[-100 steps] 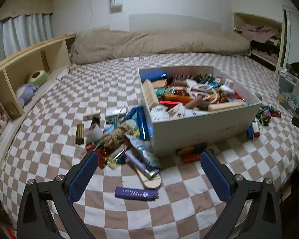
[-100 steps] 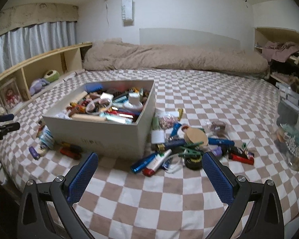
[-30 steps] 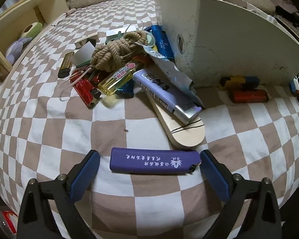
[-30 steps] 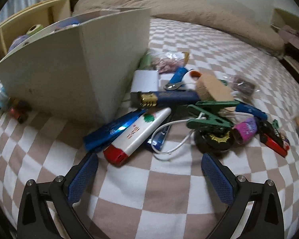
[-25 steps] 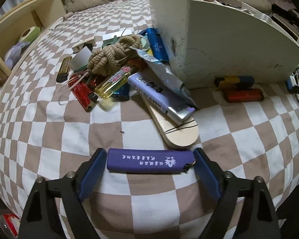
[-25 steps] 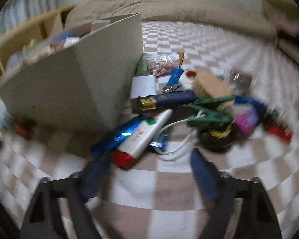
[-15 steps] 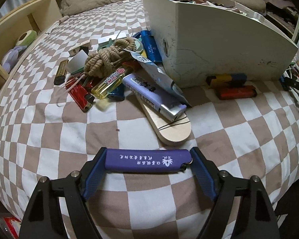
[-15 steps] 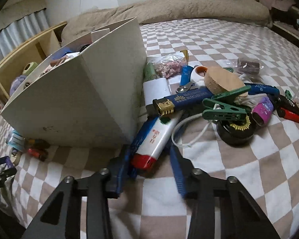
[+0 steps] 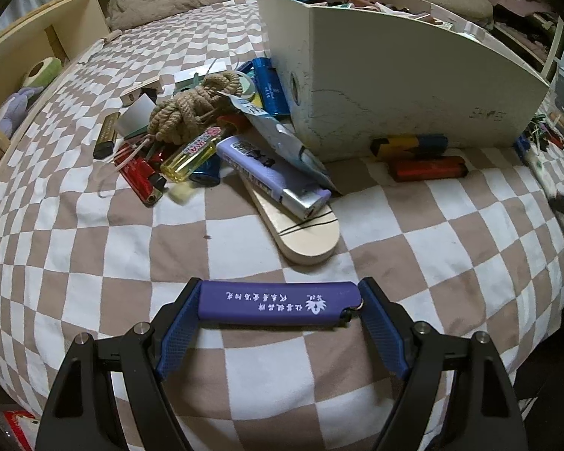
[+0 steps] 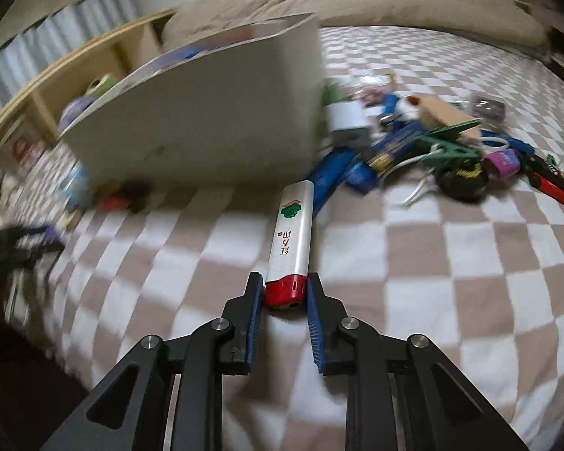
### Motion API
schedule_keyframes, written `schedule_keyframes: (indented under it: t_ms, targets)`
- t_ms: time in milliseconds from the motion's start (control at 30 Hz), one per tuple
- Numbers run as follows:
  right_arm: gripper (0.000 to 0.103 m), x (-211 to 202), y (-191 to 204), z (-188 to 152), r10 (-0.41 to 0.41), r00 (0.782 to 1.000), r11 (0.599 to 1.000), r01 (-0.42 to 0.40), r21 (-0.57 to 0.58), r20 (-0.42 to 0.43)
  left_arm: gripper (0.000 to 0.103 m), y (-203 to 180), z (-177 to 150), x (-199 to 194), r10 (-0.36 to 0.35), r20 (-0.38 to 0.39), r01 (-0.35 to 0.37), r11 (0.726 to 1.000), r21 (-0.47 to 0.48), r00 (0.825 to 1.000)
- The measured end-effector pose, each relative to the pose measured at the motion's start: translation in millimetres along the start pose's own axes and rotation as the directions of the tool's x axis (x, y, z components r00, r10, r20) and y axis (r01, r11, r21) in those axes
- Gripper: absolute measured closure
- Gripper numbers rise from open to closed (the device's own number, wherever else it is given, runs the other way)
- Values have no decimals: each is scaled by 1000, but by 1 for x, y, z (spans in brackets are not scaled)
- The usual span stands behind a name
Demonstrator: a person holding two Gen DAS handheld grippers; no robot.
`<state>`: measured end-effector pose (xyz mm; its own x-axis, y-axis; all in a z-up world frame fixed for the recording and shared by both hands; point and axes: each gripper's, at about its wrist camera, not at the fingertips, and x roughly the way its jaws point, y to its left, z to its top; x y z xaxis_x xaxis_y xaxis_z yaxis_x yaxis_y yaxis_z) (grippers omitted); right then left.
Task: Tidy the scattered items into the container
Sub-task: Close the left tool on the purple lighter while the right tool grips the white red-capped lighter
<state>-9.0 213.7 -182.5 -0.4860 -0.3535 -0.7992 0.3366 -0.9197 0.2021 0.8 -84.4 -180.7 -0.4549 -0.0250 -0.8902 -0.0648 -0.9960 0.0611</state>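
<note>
My left gripper (image 9: 280, 302) is shut on a purple lighter (image 9: 278, 303), gripped end to end and lying crosswise just above the checked bedspread. My right gripper (image 10: 285, 289) is shut on the red end of a white lighter (image 10: 291, 233), which sticks out forward, lifted clear of the pile. The white box (image 9: 394, 86) (image 10: 206, 120) with several items inside stands beyond both grippers. A pile by its left wall holds a rope knot (image 9: 191, 107), a lilac lighter (image 9: 270, 176), a yellow lighter (image 9: 191, 156) and a wooden paddle (image 9: 300, 233).
Two lighters (image 9: 425, 159) lie along the box's front wall. Right of the box lie a green clip (image 10: 451, 143), a black round tin (image 10: 462, 182), blue lighters (image 10: 361, 165) and a red-black lighter (image 10: 556, 184). A wooden shelf (image 9: 37, 52) runs along the bed's left side.
The left jaws closed onto the purple lighter's two ends. The right jaws closed on the white lighter's red end and carried it left, away from the pile.
</note>
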Motion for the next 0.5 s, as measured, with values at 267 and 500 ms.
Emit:
schedule_keyframes:
  t_ms: [267, 500]
  targets:
    - [79, -17, 8, -15, -55, 996, 985, 44, -166, -63, 21, -13, -2, -4, -70, 7, 70, 997, 36, 998]
    - [59, -22, -23, -11, -177, 984, 978, 172, -120, -34, 21, -23, -4, -4, -60, 9, 60, 996, 69, 998]
